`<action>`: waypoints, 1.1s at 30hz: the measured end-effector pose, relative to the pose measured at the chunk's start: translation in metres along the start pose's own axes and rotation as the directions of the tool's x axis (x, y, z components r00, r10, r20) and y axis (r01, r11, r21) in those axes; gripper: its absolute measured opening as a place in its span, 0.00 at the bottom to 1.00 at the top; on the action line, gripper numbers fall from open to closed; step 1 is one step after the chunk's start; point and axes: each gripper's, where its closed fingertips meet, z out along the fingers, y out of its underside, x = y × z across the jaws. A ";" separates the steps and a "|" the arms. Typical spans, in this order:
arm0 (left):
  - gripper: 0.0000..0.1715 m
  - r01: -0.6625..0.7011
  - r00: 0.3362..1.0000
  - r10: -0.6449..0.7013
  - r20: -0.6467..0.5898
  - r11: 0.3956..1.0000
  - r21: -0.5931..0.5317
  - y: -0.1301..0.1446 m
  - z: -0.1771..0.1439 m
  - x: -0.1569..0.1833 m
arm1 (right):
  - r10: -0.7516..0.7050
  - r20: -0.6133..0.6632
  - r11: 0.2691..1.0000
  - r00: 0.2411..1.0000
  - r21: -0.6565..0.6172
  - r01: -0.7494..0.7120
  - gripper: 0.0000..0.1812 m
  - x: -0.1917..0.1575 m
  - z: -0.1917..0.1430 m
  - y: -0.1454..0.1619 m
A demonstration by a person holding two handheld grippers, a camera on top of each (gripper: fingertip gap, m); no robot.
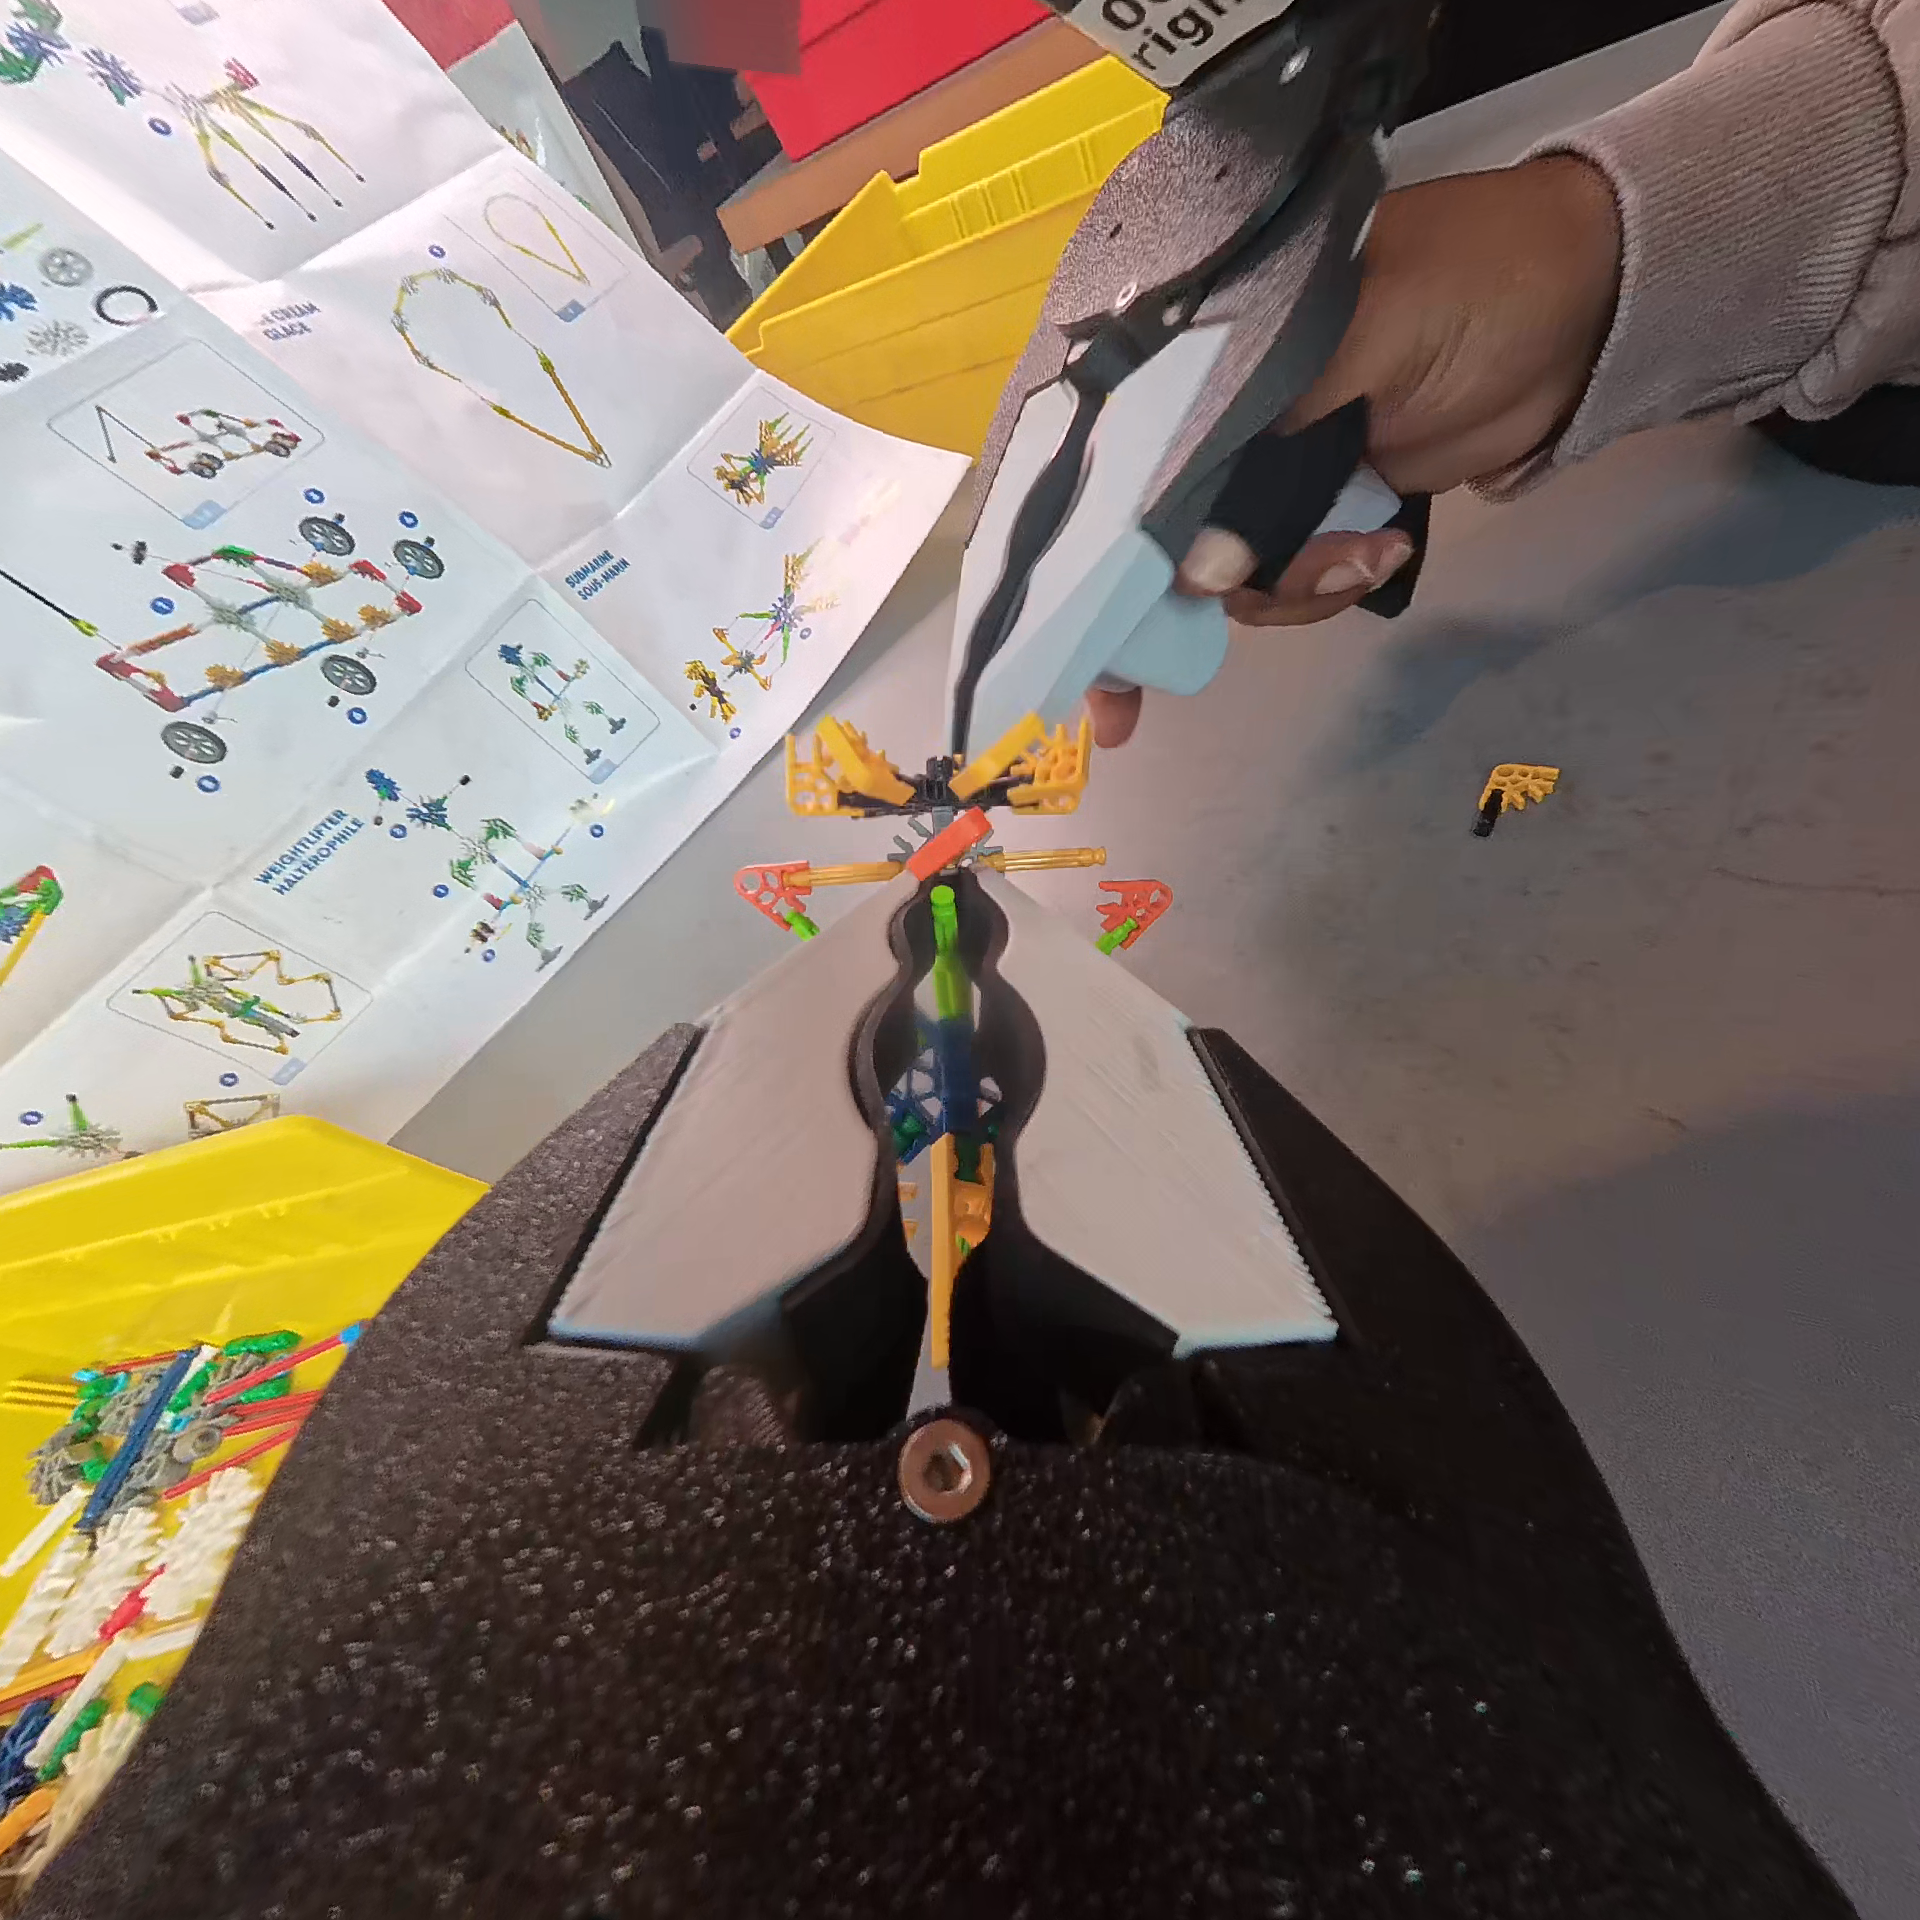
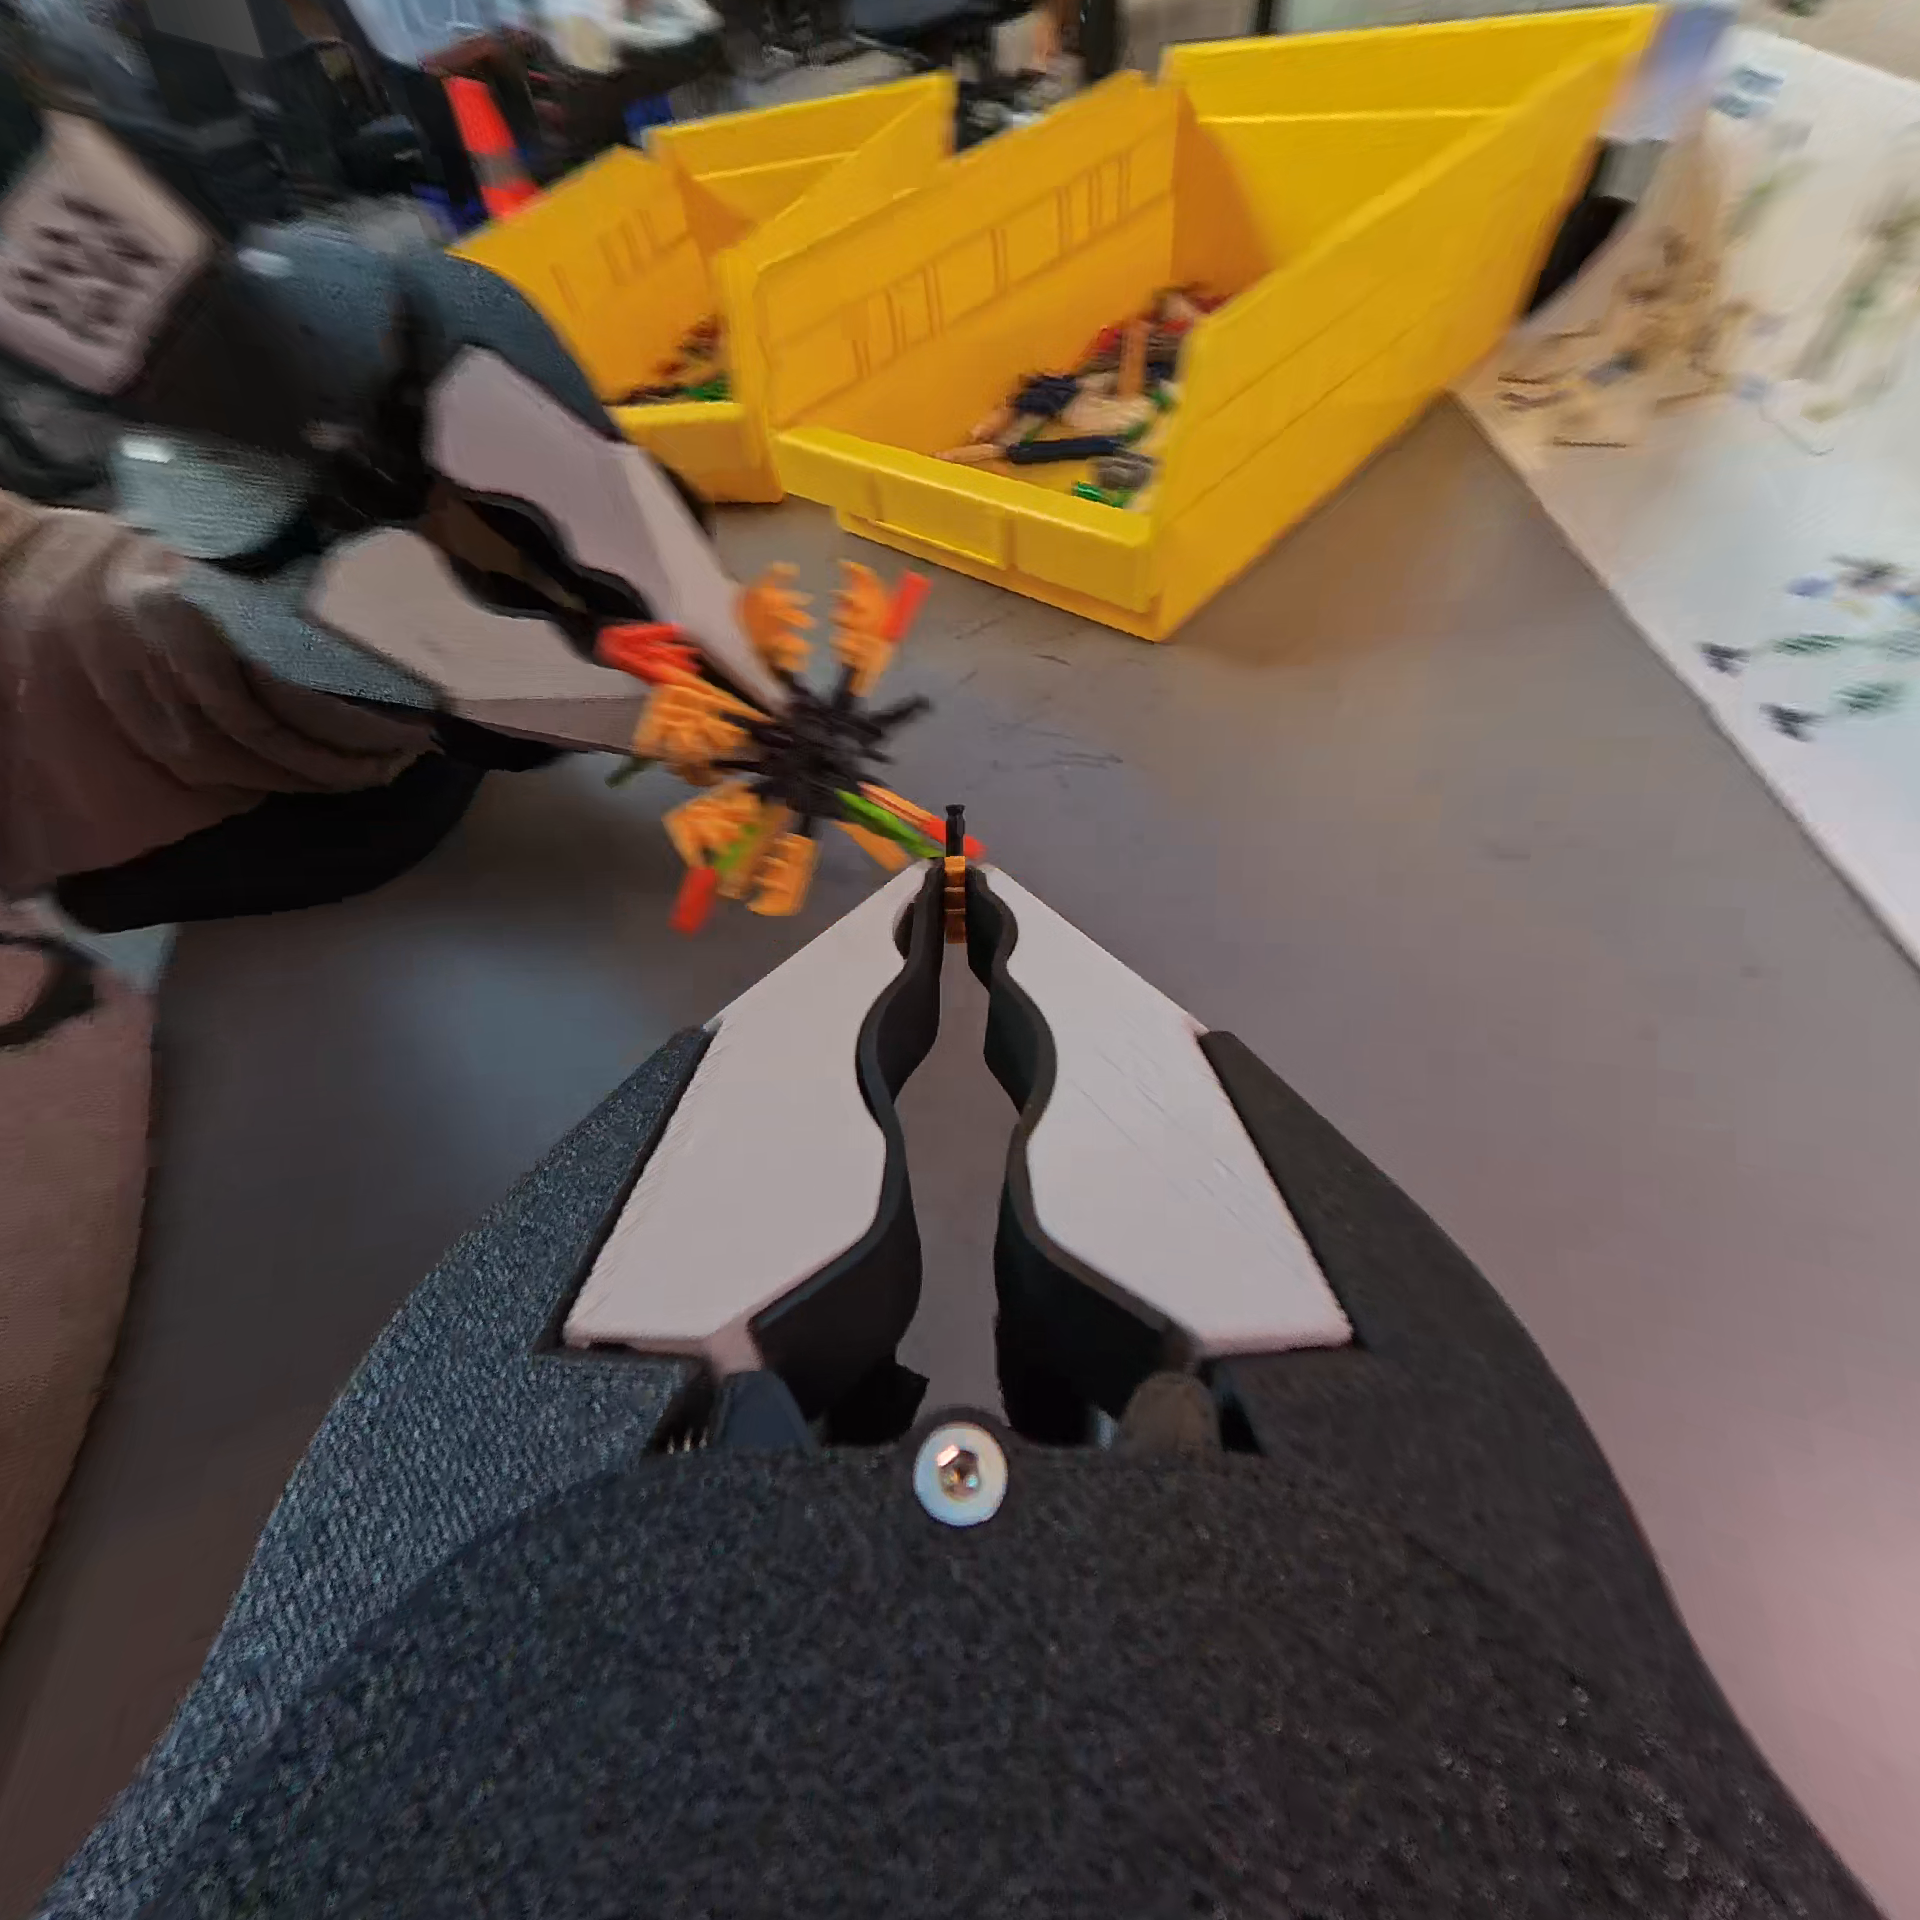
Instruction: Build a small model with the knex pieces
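The left gripper (image 1: 943, 894) is clamping the toy model's (image 1: 940, 821) green rod (image 1: 948, 961); the right gripper (image 2: 951, 868) is pinching a small yellow connector (image 2: 953, 894) beside it.

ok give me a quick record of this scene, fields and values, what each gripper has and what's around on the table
left gripper: shut on the toy model, gripping its green rod
right gripper: shut on a small yellow piece with a black peg, close to the model
loose piece: yellow with black peg, lying apart on the grey table
instruction sheet: unfolded, beside the model
yellow bins: on the table, holding mixed parts
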 end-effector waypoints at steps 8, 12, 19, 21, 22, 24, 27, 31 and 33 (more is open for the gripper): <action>0.02 0.089 0.996 -0.088 0.024 0.995 -0.036 0.013 -0.004 -0.018 | -0.086 -0.070 0.994 0.994 -0.068 0.081 0.01 0.018 -0.014 0.001; 0.02 0.098 0.995 -0.096 0.018 0.986 -0.133 0.036 0.001 -0.016 | -0.113 -0.007 0.991 0.994 -0.079 0.112 0.01 0.017 -0.014 0.013; 0.03 0.065 0.998 -0.067 -0.008 0.987 -0.145 0.038 0.002 -0.009 | -0.304 0.011 0.864 0.953 -0.418 0.280 0.01 0.024 -0.006 0.079; 0.03 0.059 0.998 -0.062 -0.021 0.990 -0.131 0.035 0.002 -0.006 | -0.337 -0.008 0.861 0.941 -0.406 0.305 0.09 0.025 -0.005 0.075; 0.03 0.055 0.998 -0.059 -0.024 0.990 -0.127 0.034 0.002 -0.005 | -0.331 -0.012 0.868 0.944 -0.397 0.299 0.15 0.024 -0.005 0.071; 0.02 0.060 0.998 -0.064 -0.023 0.991 -0.120 0.032 0.003 -0.003 | -0.295 0.030 0.908 0.955 -0.301 0.290 0.23 0.009 -0.005 0.054; 0.03 0.125 0.992 -0.128 -0.022 0.986 -0.111 0.027 0.006 -0.002 | -0.382 0.030 0.912 0.924 -0.150 0.382 0.22 -0.016 -0.001 0.022; 0.02 0.244 0.969 -0.246 -0.020 0.966 -0.089 0.018 0.008 -0.005 | -0.581 -0.161 0.814 0.797 -0.118 0.569 0.11 -0.026 0.009 -0.001; 0.02 0.287 0.957 -0.290 -0.021 0.954 -0.083 0.016 0.009 -0.005 | -0.609 -0.238 0.791 0.757 -0.109 0.602 0.09 -0.025 0.010 -0.010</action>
